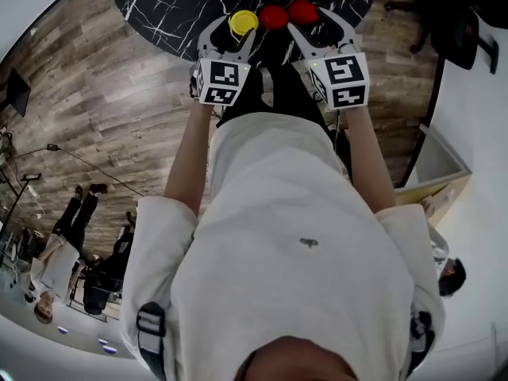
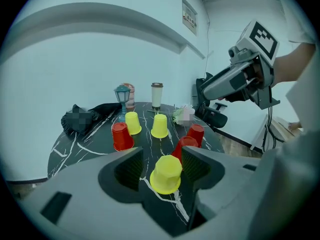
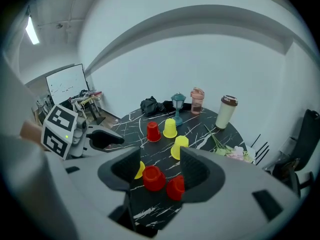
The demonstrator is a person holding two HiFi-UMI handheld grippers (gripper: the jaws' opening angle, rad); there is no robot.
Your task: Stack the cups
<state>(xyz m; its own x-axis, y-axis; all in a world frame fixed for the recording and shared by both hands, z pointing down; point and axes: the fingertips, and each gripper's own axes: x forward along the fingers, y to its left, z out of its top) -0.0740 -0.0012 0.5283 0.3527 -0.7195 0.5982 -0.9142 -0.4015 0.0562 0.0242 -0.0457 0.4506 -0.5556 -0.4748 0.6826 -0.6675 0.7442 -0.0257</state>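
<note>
Desk: round black desk (image 2: 75, 151) with white veins; it stands on a wood-plank floor (image 1: 103, 94)
Left tongs: the left tongs (image 2: 162, 159) stand wide apart and clamp nothing; they tilt down over the near edge of the desk
Near yellow cup: the near yellow cup (image 2: 166, 175) stands mouth down on the desk, in the gap between the left tongs' jaws; the left-hand pad is clear of it, the right-hand pad just beside it
Right tongs: the right tongs (image 3: 157, 166) are also spread, with nothing gripped; they point down at the desk beside the left tongs
Near red cups: two near red cups (image 3: 153, 178) stand mouth down, just beside each other; in the right gripper view they show in the gap between that pair's jaws, on the desk below them; they are to the right of the near yellow cup
Far cups: a far red cup (image 2: 121, 136) and two far yellow cups (image 2: 159, 126) stand mouth down nearer the middle of the desk; each stands alone
Back of desk: a small blue lantern (image 2: 122, 95), a pink bottle (image 3: 197, 100) and a pale tumbler (image 2: 157, 95) with a dark lid stand upright in a row; a black cloth (image 2: 95, 113) lies bunched at the left
Right edge: a flower sprig (image 3: 230, 151) lies flat
</note>
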